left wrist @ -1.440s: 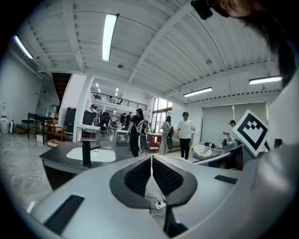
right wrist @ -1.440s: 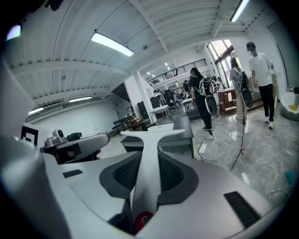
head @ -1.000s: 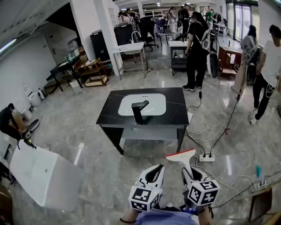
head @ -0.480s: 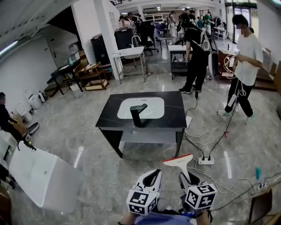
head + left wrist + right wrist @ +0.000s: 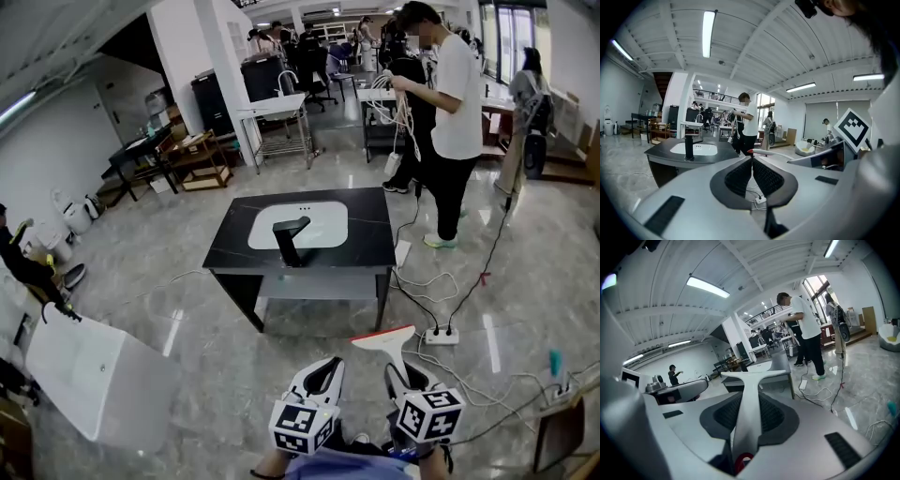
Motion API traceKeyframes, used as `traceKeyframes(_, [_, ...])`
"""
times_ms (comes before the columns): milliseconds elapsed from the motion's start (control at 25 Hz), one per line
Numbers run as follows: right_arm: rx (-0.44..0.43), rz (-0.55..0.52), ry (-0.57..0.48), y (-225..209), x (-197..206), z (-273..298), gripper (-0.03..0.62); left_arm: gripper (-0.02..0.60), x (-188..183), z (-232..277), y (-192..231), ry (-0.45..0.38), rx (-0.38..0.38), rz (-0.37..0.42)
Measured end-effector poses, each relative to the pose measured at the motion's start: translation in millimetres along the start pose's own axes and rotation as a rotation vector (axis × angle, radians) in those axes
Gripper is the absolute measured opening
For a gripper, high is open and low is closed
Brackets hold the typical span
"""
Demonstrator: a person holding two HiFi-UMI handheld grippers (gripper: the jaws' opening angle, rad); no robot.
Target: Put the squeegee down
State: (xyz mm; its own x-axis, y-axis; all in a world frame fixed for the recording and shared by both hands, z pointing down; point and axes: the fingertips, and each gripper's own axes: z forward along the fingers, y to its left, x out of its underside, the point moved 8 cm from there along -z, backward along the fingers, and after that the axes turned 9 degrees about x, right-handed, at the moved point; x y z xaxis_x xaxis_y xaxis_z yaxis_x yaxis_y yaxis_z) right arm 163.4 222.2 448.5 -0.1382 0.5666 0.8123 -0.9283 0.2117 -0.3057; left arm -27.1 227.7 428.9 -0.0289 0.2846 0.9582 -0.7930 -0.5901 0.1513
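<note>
I hold a white squeegee (image 5: 389, 340) with a red-edged blade in my right gripper (image 5: 401, 370), which is shut on its handle. In the right gripper view the squeegee (image 5: 751, 394) runs straight out between the jaws, its crossbar level ahead. My left gripper (image 5: 323, 373) floats beside it at the bottom of the head view, shut with nothing between its pads; in the left gripper view (image 5: 752, 165) the pads touch. Ahead stands a black counter (image 5: 366, 244) with a white inset basin (image 5: 323, 225) and a black tap (image 5: 290, 239).
A person in a white shirt (image 5: 455, 112) stands right of the counter handling cables. Cables and a power strip (image 5: 439, 336) lie on the floor at right. A white basin unit (image 5: 94, 375) lies at lower left. Desks, shelves and more people fill the back.
The person in the white shirt has walked from the far right to just beside the counter. Both grippers and the squeegee have stayed nearly still.
</note>
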Motion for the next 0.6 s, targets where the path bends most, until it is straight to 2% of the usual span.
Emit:
traceKeyframes(360, [0.01, 0.028, 0.012, -8.8, -6.9, 25.0, 0.101, 0.021, -2.0, 19.4, 19.4, 0.028, 0.003, -0.002])
traceKeyframes(600, [0.029, 0.027, 0.034, -13.6, -18.8, 60.4, 0.101, 0.021, -2.4, 44.8, 51.2, 0.038, 0.008, -0.006])
